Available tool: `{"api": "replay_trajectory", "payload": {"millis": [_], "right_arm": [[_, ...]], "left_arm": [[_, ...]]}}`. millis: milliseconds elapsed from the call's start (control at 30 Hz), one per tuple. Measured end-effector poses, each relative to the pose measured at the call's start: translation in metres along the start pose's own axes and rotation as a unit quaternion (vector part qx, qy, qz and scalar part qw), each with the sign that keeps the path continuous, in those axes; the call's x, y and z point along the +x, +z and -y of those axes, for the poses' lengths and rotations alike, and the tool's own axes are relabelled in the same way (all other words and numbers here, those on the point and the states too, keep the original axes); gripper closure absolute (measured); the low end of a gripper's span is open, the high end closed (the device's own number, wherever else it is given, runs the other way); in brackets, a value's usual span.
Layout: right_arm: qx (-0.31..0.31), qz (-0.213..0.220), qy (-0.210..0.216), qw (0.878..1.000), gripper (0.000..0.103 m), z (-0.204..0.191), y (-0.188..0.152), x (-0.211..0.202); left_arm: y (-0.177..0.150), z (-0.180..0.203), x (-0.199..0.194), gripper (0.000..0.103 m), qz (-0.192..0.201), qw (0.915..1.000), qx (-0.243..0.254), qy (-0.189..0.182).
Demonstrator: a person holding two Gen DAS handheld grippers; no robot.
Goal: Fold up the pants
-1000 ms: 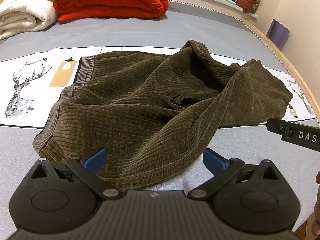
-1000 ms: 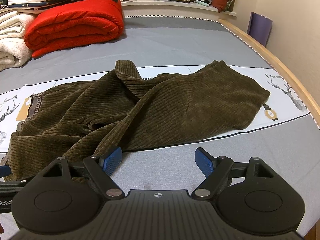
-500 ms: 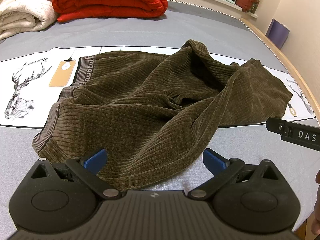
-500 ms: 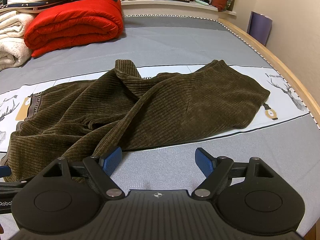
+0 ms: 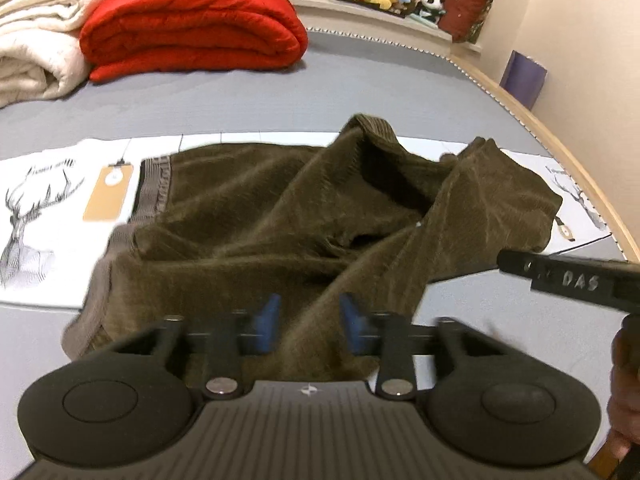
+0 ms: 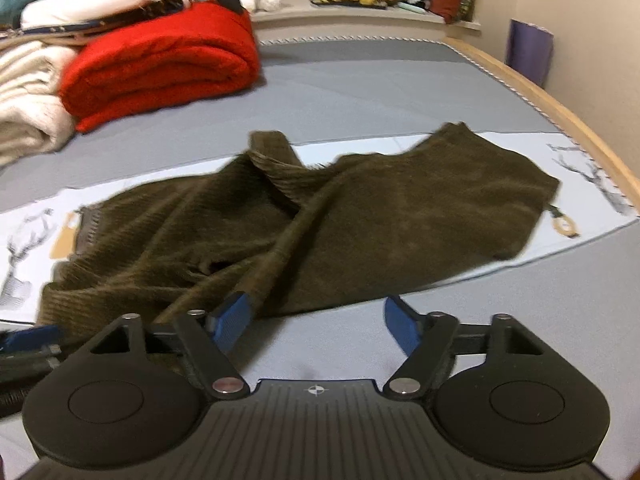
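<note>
The left gripper [image 5: 307, 328] was closing over the near edge of the brown pants [image 5: 304, 216], with cloth between its blue pads – whether they already pressed it I could not tell. The right gripper [image 6: 316, 322] was closing too, half wide, over bare grey bed [image 6: 360, 80] just beside the pants, which lay crumpled across a white printed sheet [image 5: 44, 200]; behind them lay a folded red blanket [image 5: 192, 32].

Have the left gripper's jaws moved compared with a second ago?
Yes. The left gripper jaws have swung inward and are closing over the near edge of the brown pants; earlier they stood wide, out by the gripper's two round housings.
</note>
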State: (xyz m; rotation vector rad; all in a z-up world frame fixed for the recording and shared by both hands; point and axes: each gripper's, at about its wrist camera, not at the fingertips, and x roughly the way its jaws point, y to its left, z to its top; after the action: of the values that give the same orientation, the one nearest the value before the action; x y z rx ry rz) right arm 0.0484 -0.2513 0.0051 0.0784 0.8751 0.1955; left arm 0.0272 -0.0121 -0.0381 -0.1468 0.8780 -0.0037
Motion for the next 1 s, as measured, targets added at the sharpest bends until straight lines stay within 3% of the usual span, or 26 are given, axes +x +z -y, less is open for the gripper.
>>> {"api": "replay_trajectory", "payload": {"millis": [67,200,300,400,467,533,600,633,700,833,1000], "right_arm": [[0.021,-0.005,0.03,0.999,0.043,-0.005,0.002,0.007],[0.036,-0.017,0.049,0.998,0.043,-0.016,0.004,0.026],[0.038,-0.023,0.051,0.998,0.041,-0.026,0.005,0.045],[0.049,-0.058,0.07,0.995,0.04,-0.039,0.008,0.069],[0.043,-0.07,0.068,0.994,0.037,-0.048,0.009,0.083],[0.034,-0.082,0.058,0.994,0.035,-0.056,0.008,0.094],[0.03,-0.091,0.042,0.995,0.033,-0.058,0.006,0.105],[0.035,-0.1,0.039,0.994,0.031,-0.057,0.004,0.11],[0.046,-0.112,0.035,0.992,0.029,-0.053,0.003,0.12],[0.066,-0.134,0.04,0.988,0.027,-0.049,0.003,0.131],[0.067,-0.151,0.042,0.985,0.031,-0.051,0.002,0.138]], "left_arm": [[0.006,-0.017,0.002,0.075,0.001,0.9999,-0.015,-0.006],[0.019,-0.058,0.012,0.072,-0.01,0.999,-0.042,0.005],[0.028,-0.091,0.025,0.07,-0.026,0.9968,-0.062,0.043],[0.033,-0.125,0.038,0.055,-0.029,0.9938,-0.093,0.054],[0.037,-0.146,0.048,0.053,-0.044,0.9886,-0.127,0.068],[0.041,-0.163,0.057,0.041,-0.047,0.9851,-0.152,0.066],[0.044,-0.176,0.066,0.04,-0.055,0.9818,-0.167,0.071],[0.045,-0.18,0.069,0.037,-0.057,0.9808,-0.173,0.069],[0.045,-0.187,0.078,0.021,-0.066,0.9777,-0.19,0.062],[0.041,-0.188,0.093,0.016,-0.091,0.9708,-0.218,0.043],[0.037,-0.183,0.102,0.008,-0.103,0.9715,-0.207,0.054]]}}
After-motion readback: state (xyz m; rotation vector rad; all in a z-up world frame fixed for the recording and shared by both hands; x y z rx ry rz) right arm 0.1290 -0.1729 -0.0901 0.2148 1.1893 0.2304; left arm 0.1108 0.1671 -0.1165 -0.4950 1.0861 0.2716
